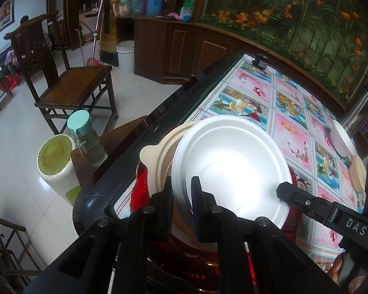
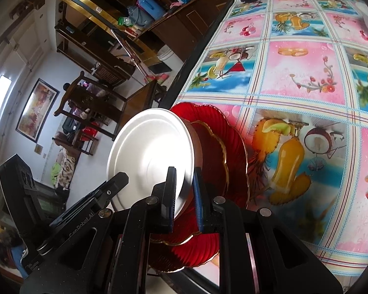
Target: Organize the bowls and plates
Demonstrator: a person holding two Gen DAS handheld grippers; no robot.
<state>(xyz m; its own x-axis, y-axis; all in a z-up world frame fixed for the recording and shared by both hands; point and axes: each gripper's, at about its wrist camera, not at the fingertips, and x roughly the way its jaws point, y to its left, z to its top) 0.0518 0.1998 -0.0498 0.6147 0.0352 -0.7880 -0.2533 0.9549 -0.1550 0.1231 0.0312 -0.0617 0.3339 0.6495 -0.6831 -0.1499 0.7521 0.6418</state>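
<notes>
both tools are clenched on the white plate (image 1: 230, 169) — left tool (image 1: 182, 203) on its rim at about 7 o'clock, right tool (image 2: 185, 196) at 5 — likely sharing the load to steady it over the red plates (image 2: 223, 152) stacked at the counter (image 2: 306, 73) corner.

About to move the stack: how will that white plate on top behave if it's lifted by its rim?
The white plate looks thin and metallic, so probably light and stiff. Its glossy surface may slip. Held at the rim by both hand-held grippers, it likely stays level.
</notes>
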